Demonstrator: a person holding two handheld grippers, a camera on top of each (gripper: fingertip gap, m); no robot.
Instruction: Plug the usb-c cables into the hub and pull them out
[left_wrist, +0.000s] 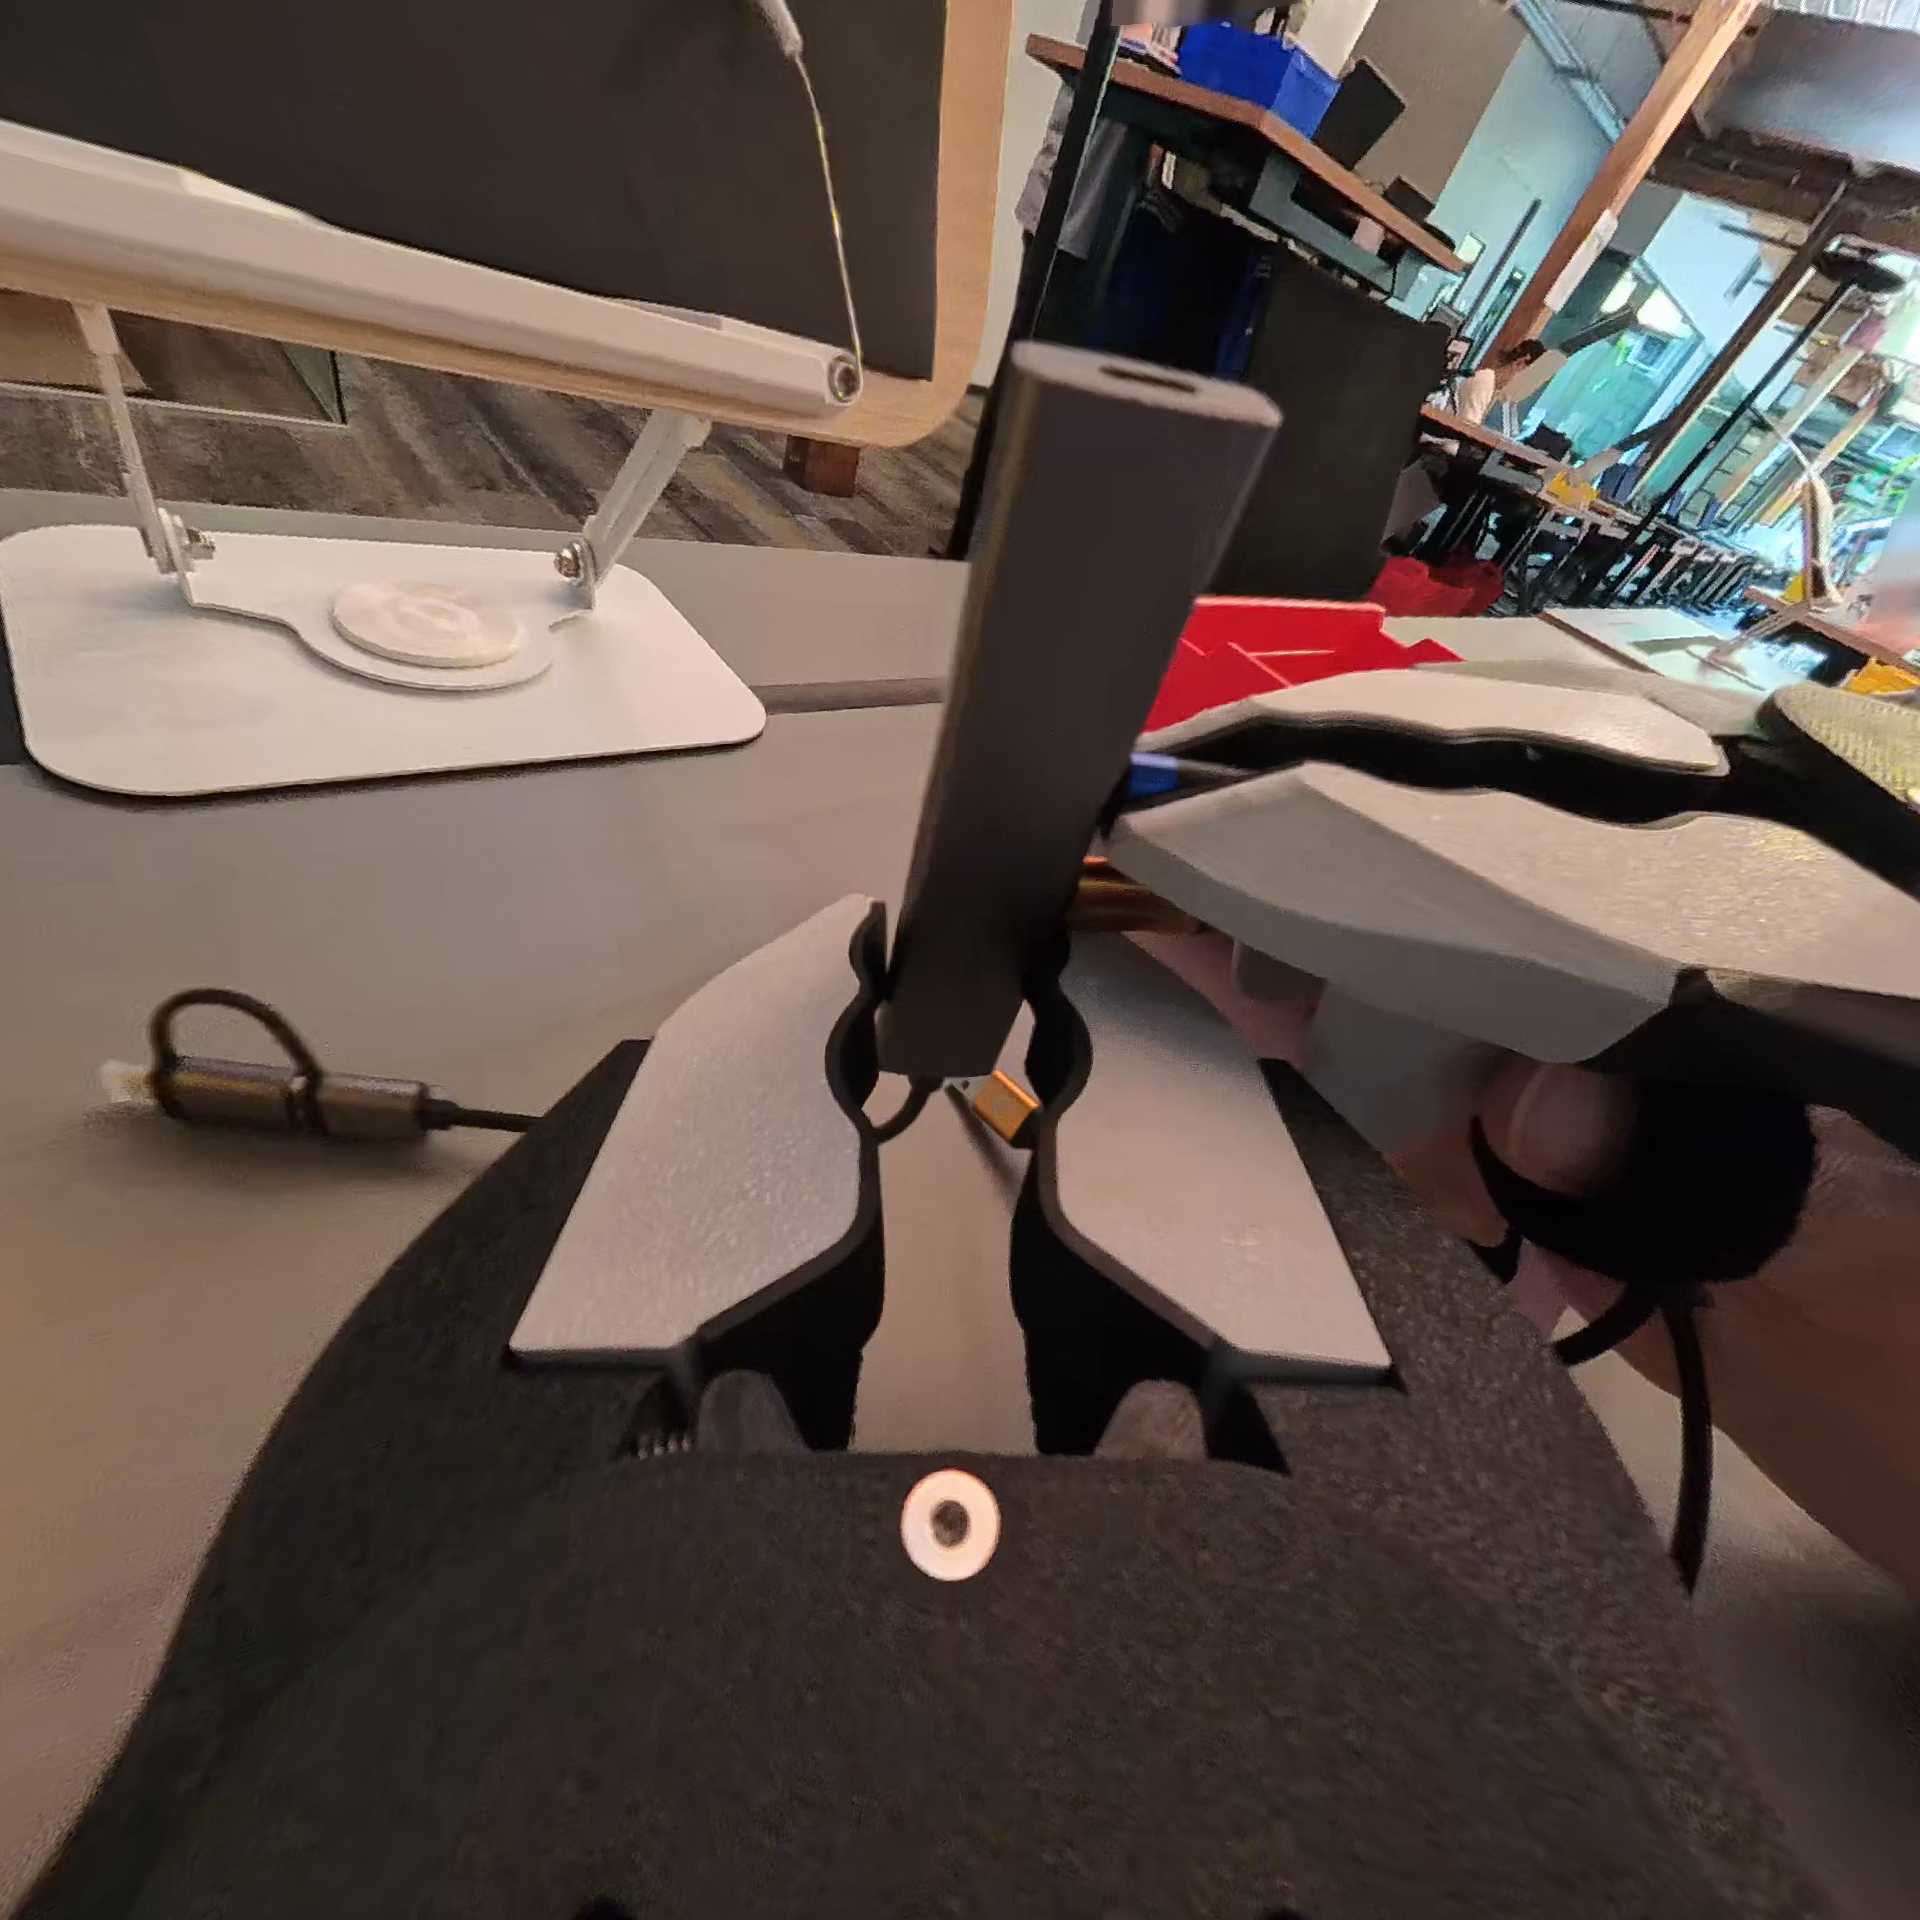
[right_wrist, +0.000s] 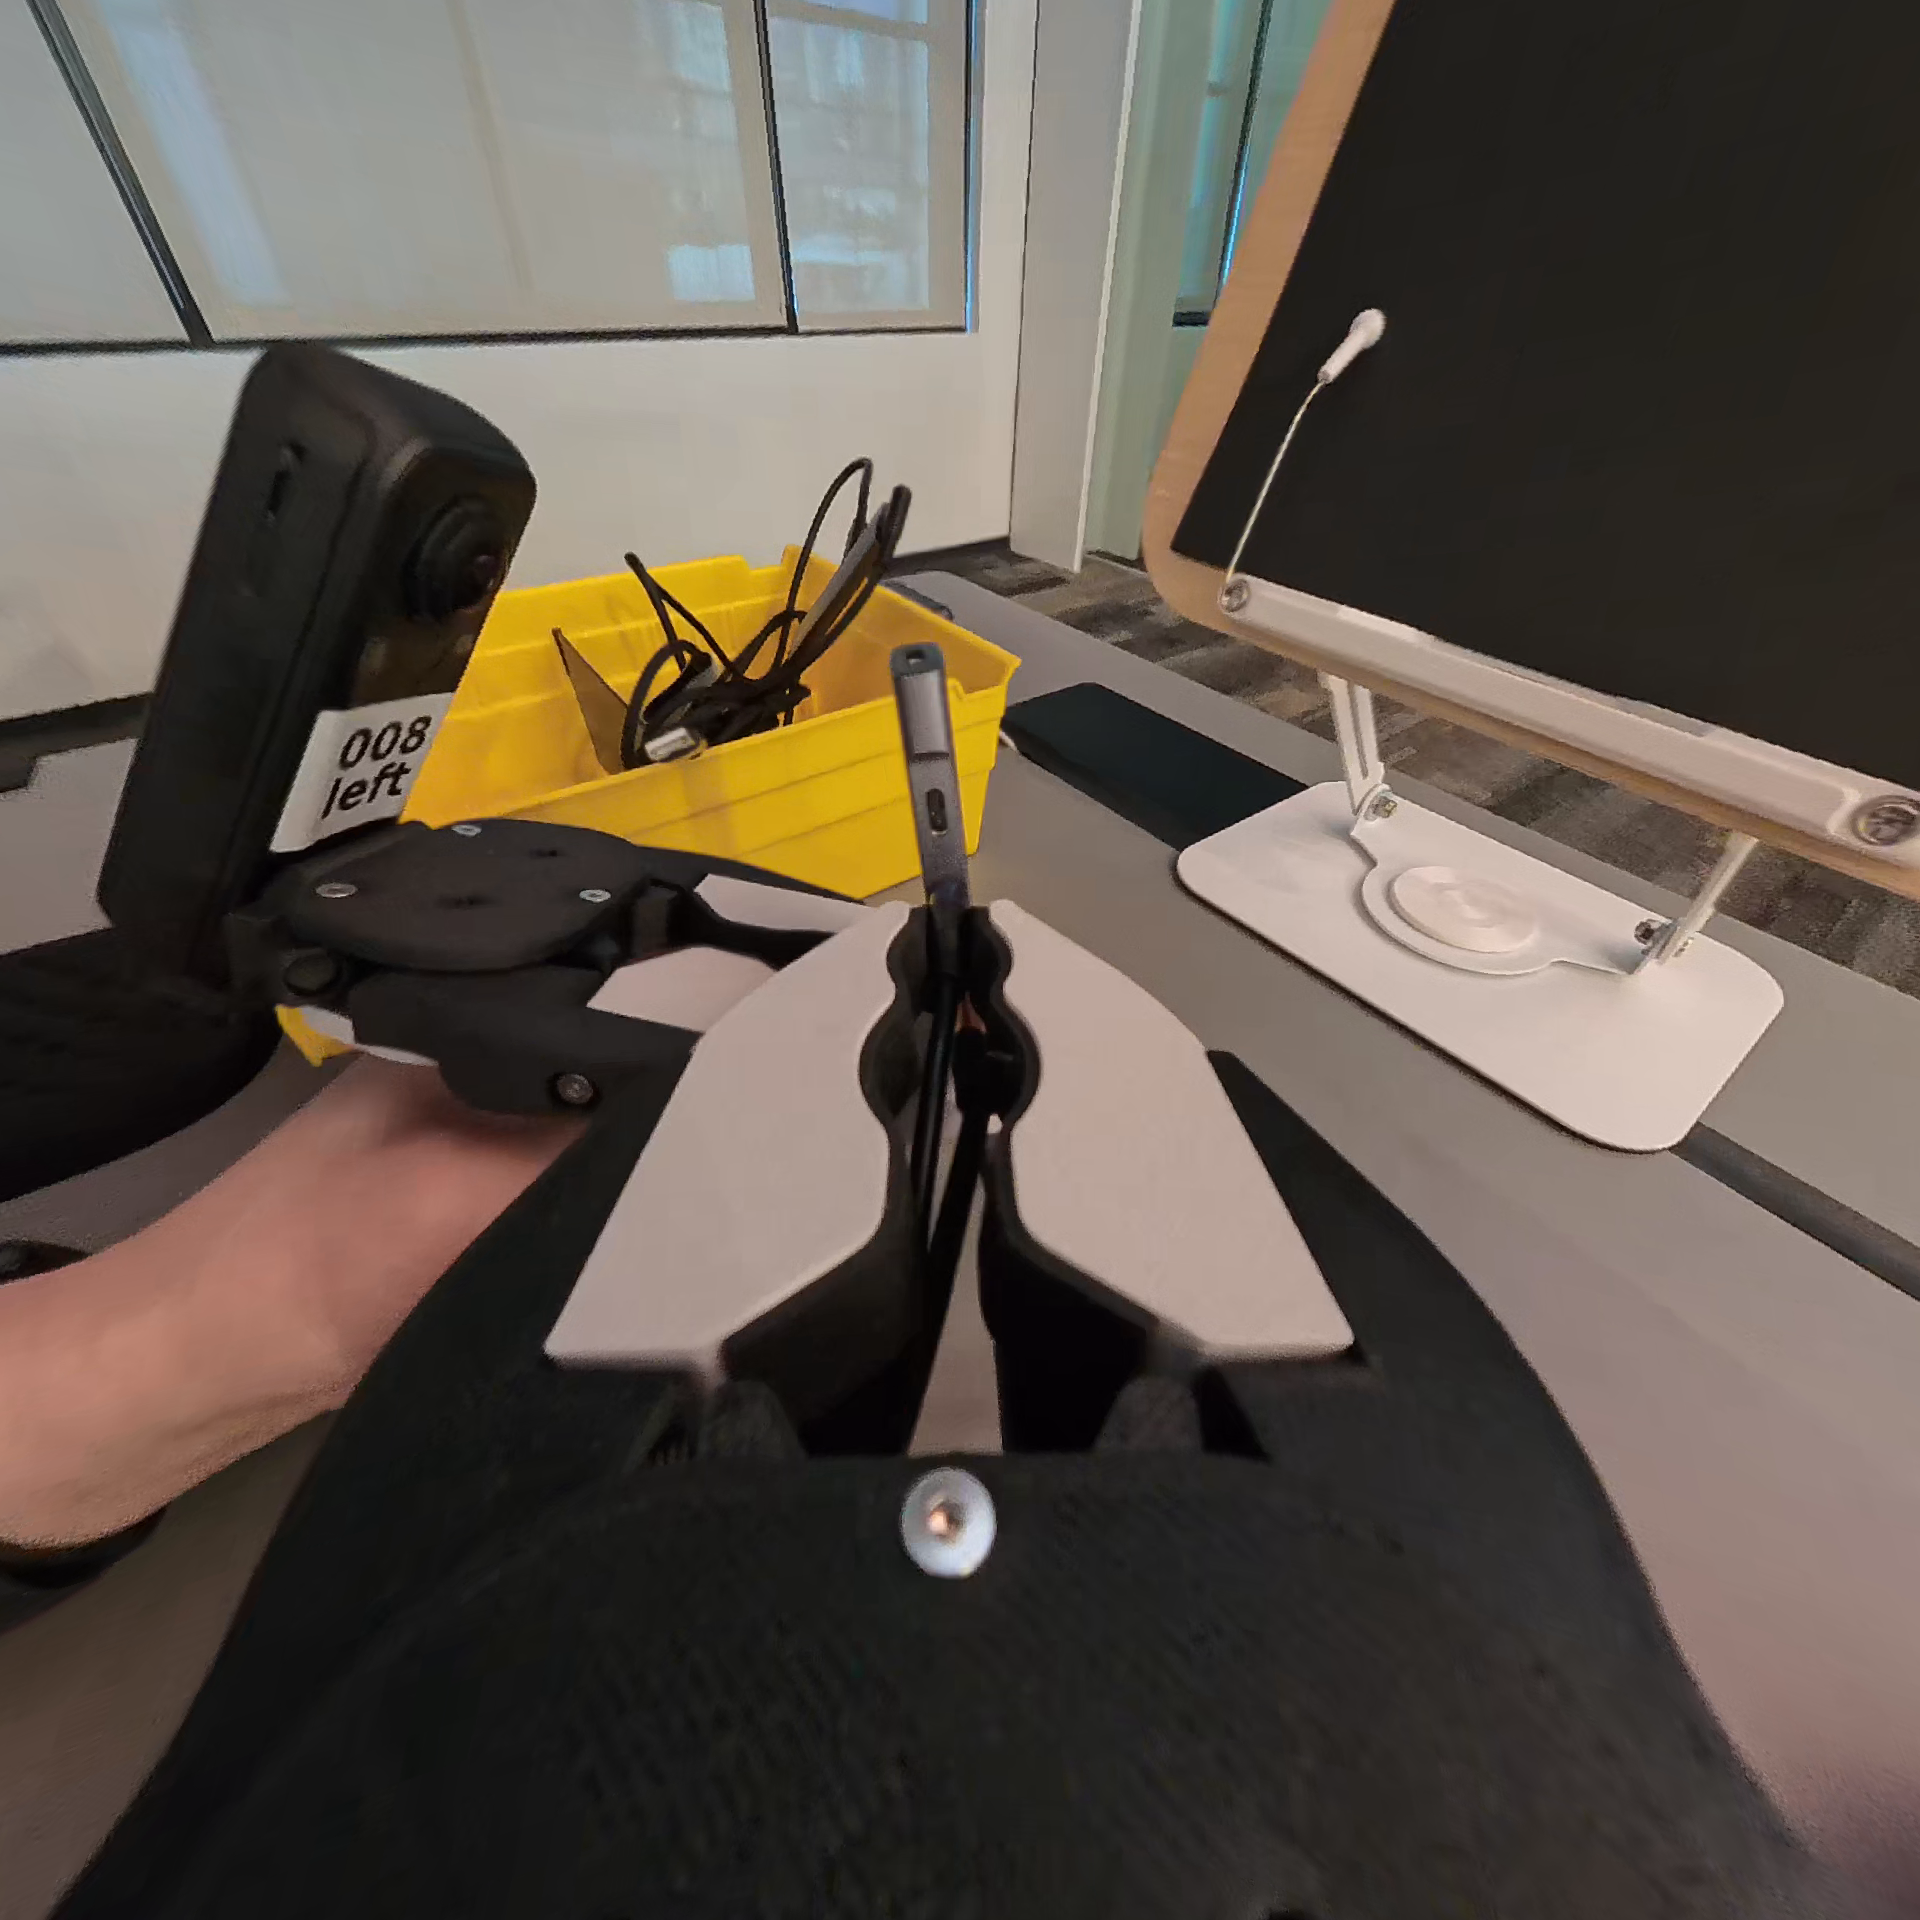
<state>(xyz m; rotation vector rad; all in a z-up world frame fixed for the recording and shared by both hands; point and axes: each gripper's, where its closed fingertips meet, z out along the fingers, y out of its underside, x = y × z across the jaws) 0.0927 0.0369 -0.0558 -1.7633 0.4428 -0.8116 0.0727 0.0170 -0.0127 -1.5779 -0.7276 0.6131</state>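
Two tongs are working: my left gripper (left_wrist: 961, 997) is pinching the grey hub (left_wrist: 1049, 727) upright, my right gripper (right_wrist: 948, 935) squeezing a black cable (right_wrist: 935, 1091) at the hub's side. Whether that plug is seated I cannot tell; an orange-tipped cable (left_wrist: 1003, 1107) is waiting loose.

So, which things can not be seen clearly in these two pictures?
- Left wrist view: the blue plug at the hub is mostly covered by the right gripper; whether it is fully seated is hidden.
- Right wrist view: the hub's lower end is behind that gripper's fingers.
- Right wrist view: the cables in the yellow bin are tangled, too small to count.
- Left wrist view: the background desks are blurred.
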